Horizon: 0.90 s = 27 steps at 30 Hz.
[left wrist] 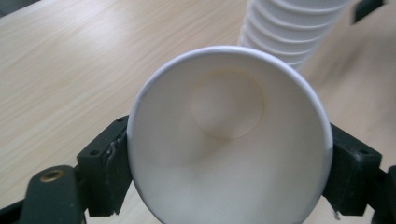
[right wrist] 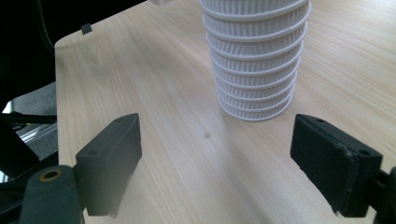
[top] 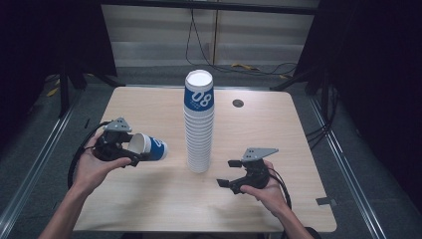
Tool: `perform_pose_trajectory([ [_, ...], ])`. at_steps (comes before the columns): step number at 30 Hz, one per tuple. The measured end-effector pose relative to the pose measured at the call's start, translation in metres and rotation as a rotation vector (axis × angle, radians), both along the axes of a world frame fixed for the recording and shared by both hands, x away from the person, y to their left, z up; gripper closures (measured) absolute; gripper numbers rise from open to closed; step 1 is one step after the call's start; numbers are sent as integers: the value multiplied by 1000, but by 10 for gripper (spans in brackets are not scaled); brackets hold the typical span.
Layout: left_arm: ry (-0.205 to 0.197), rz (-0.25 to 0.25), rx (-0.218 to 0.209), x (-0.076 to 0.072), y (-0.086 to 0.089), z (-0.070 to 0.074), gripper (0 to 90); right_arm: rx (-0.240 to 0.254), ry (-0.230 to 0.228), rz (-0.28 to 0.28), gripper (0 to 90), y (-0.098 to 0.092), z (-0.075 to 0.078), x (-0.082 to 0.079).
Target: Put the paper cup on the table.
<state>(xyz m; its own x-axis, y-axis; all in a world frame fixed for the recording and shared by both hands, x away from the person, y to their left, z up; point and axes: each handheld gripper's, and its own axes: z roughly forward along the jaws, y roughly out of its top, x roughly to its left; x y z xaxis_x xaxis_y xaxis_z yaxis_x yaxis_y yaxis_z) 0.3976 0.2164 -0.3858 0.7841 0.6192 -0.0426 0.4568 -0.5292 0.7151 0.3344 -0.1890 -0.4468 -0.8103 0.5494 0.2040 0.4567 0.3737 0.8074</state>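
The left gripper (top: 133, 158) holds 1 paper cup (top: 148, 147). Its jaws press on the cup's rim from both sides, as the left gripper view shows. The cup (left wrist: 229, 135) lies on its side in the air, with its open mouth toward the hand and its bottom toward the stack (top: 199, 122). It is blue and white on the outside and plain white inside.

The stack of cups stands upside down in the middle of the desk (top: 149, 204). The top cup has a blue band with "08" on it. The held cup is near the stack, on its left, but does not touch it.

The right gripper (top: 228, 173) is on the other side, near the foot of the stack. Its jaws are wide open and there is nothing between them. In the right gripper view the bottom of the stack (right wrist: 256, 60) is just past the jaws, and they do not touch it.

A small dark round hole (top: 238, 103) sits in the desk at the far right.
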Motion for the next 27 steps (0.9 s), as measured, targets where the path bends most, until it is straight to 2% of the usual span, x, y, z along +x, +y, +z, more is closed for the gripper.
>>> perform_pose_trajectory([
  [2,4,1,36,6,-1,-4,174,8,3,5,166,0,0,0],
  [6,25,8,74,15,-2,-9,174,10,-2,15,166,3,1,0],
  [8,42,7,95,19,-4,-12,174,9,0,19,166,3,1,0],
  [10,77,3,133,24,-8,-15,173,5,3,18,164,4,0,1],
  [12,77,2,173,28,-11,-15,172,3,4,19,164,4,-1,1],
  [13,90,2,173,29,-12,-15,172,5,4,20,164,4,-1,1],
  [15,98,1,200,32,-15,-14,172,8,-1,21,164,4,0,0],
  [17,116,-11,226,35,-18,-13,173,9,-6,16,160,4,0,0],
  [21,121,-37,291,41,-24,-15,173,16,-5,9,157,2,-1,0],
  [22,125,-44,293,42,-25,-16,173,16,-1,9,157,1,-1,0],
  [25,156,-76,339,45,-29,-20,173,13,-3,10,157,1,-1,0],
  [27,160,-80,372,48,-32,-24,173,9,-2,8,157,1,-2,1],
])
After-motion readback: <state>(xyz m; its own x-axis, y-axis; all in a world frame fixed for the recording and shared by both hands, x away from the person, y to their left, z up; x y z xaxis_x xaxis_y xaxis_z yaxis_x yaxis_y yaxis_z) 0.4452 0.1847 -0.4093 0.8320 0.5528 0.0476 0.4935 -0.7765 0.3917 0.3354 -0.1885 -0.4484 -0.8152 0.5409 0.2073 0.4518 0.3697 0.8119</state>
